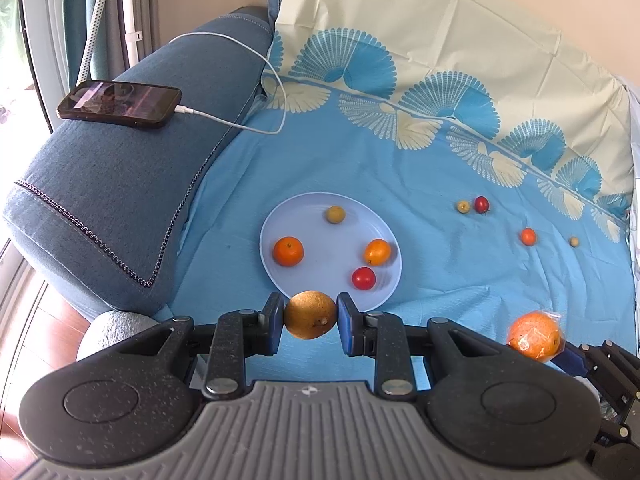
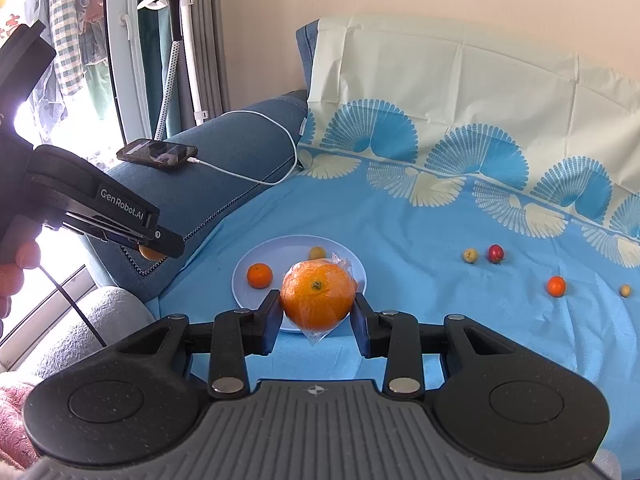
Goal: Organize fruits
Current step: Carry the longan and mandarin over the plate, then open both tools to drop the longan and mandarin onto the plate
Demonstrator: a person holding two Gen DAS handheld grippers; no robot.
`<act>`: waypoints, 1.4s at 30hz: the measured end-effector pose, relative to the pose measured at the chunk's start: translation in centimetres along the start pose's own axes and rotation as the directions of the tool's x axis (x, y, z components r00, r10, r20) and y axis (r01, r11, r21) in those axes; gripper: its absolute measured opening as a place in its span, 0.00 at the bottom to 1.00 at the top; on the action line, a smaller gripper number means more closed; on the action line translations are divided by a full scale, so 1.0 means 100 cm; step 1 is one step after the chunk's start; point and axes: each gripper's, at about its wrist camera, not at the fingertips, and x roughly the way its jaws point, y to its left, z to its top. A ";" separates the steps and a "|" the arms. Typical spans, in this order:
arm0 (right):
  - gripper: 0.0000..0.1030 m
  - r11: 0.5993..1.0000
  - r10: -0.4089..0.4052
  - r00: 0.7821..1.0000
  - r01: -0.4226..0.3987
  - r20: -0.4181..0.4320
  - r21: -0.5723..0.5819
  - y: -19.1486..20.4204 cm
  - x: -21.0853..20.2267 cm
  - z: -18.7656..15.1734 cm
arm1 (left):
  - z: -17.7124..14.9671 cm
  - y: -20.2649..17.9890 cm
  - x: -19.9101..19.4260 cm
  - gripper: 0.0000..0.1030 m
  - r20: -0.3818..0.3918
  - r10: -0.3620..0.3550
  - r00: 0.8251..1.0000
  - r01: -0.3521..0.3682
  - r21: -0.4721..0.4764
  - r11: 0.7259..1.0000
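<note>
Two hand-held grippers hover over a sofa seat draped in a blue sheet point(image 1: 460, 280), each carrying a fruit toward a pale blue plate point(image 1: 280, 276). The left gripper point(image 1: 311, 320) pinches a brown, rough-skinned round fruit point(image 1: 310, 318) between its fingers point(image 1: 274, 316), held in the air just at the plate's near rim. The right gripper point(image 2: 318, 312) has its fingers point(image 2: 268, 320) pressed on a large orange in clear plastic wrap point(image 2: 318, 296), also lifted, in front of the plate as its own camera sees it. Already on the plate lie a small mandarin point(image 1: 288, 251), an oval kumquat point(image 1: 377, 252), a red cherry tomato point(image 1: 363, 278) and a small yellow-green fruit point(image 1: 335, 214). Four more small fruits sit on the sheet well to the right (two yellowish, one red, one orange). To do this step well, I judge each fruit should be carried over a bare patch of plate, lowered until it touches, then let go gently so it does not roll into its neighbours; one gripper at a time would avoid crowding. The brown fruit is slightly wider than tall, its long axis running across between the fingers, a small stem nub facing the camera at lower right. The wrapped orange is nearly round, its stem end turned up toward the camera. A phone point(image 1: 119, 104) charges on the sofa arm point(image 1: 120, 200).
</note>
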 end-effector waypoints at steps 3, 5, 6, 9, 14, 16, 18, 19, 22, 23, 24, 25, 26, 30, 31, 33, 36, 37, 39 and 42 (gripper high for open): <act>0.37 1.000 0.001 1.000 0.000 -0.014 0.006 -0.001 0.005 0.000 | 0.002 0.000 0.006 0.30 -0.010 0.001 1.000 -0.001 -0.003 1.000; 0.37 1.000 0.001 1.000 -0.001 -0.023 0.008 -0.002 0.009 0.000 | 0.003 0.001 0.010 0.30 -0.017 0.002 1.000 -0.002 -0.006 1.000; 0.37 1.000 0.002 1.000 -0.002 -0.028 0.009 -0.002 0.011 0.000 | 0.004 0.001 0.012 0.30 -0.020 0.004 1.000 -0.004 -0.009 1.000; 0.37 1.000 0.002 0.999 -0.002 -0.046 0.015 -0.004 0.018 0.000 | 0.009 0.002 0.019 0.30 -0.028 0.010 1.000 -0.010 -0.016 1.000; 0.37 1.000 0.003 0.997 -0.001 -0.073 0.029 -0.008 0.033 0.000 | 0.022 0.004 0.034 0.30 -0.028 0.017 0.999 -0.018 -0.027 0.999; 0.37 0.999 0.004 0.997 -0.002 -0.080 0.032 -0.010 0.039 0.003 | 0.029 0.004 0.040 0.30 -0.026 0.019 0.999 -0.020 -0.030 0.999; 0.37 0.999 0.005 0.997 -0.002 -0.082 0.035 -0.011 0.047 0.006 | 0.036 0.004 0.048 0.30 -0.026 0.023 0.999 -0.023 -0.030 0.999; 0.37 0.999 0.006 0.997 -0.003 -0.082 0.035 -0.012 0.051 0.008 | 0.039 0.003 0.053 0.30 -0.028 0.022 0.999 -0.023 -0.030 0.999; 0.37 0.999 0.005 0.996 -0.002 -0.086 0.042 -0.015 0.066 0.012 | 0.048 -0.001 0.068 0.30 -0.033 0.024 0.999 -0.025 -0.029 0.999; 0.37 0.999 0.005 0.996 -0.001 -0.089 0.044 -0.016 0.072 0.014 | 0.050 -0.002 0.074 0.30 -0.034 0.025 0.999 -0.026 -0.028 0.999; 0.37 0.999 0.005 0.996 -0.001 -0.092 0.045 -0.016 0.078 0.015 | 0.053 -0.003 0.079 0.30 -0.036 0.025 0.999 -0.026 -0.027 0.999; 0.37 0.999 0.006 0.995 -0.002 -0.095 0.046 -0.016 0.084 0.017 | 0.055 -0.003 0.085 0.30 -0.038 0.023 0.999 -0.024 -0.026 0.999; 0.37 0.999 0.008 0.995 -0.004 -0.100 0.046 -0.016 0.090 0.018 | 0.058 -0.004 0.091 0.30 -0.040 0.023 0.999 -0.024 -0.025 0.999; 0.37 0.999 0.011 0.992 -0.005 -0.127 0.042 -0.017 0.116 0.020 | 0.066 -0.006 0.116 0.30 -0.062 0.026 0.998 -0.027 -0.027 0.999; 0.37 0.999 0.012 0.991 -0.006 -0.135 0.043 -0.017 0.122 0.020 | 0.068 -0.006 0.122 0.30 -0.066 0.025 0.997 -0.027 -0.027 0.999; 0.37 0.999 0.013 0.988 -0.007 -0.151 0.043 -0.016 0.134 0.022 | 0.071 -0.006 0.134 0.30 -0.074 0.027 0.997 -0.029 -0.026 0.999; 0.37 0.999 0.018 0.985 -0.011 -0.172 0.039 -0.015 0.152 0.023 | 0.075 -0.006 0.152 0.30 -0.089 0.029 0.996 -0.031 -0.025 0.999; 0.37 0.999 0.020 0.984 -0.014 -0.179 0.036 -0.014 0.159 0.024 | 0.076 -0.006 0.158 0.30 -0.094 0.031 0.995 -0.033 -0.023 0.999; 0.37 1.000 0.022 0.981 -0.018 -0.193 0.023 -0.013 0.172 0.023 | 0.078 -0.006 0.172 0.30 -0.109 0.039 0.993 -0.042 -0.020 0.999; 0.37 1.000 0.013 0.976 -0.012 -0.219 0.007 -0.012 0.190 0.020 | 0.078 -0.005 0.190 0.30 -0.124 0.047 0.991 -0.049 -0.014 0.999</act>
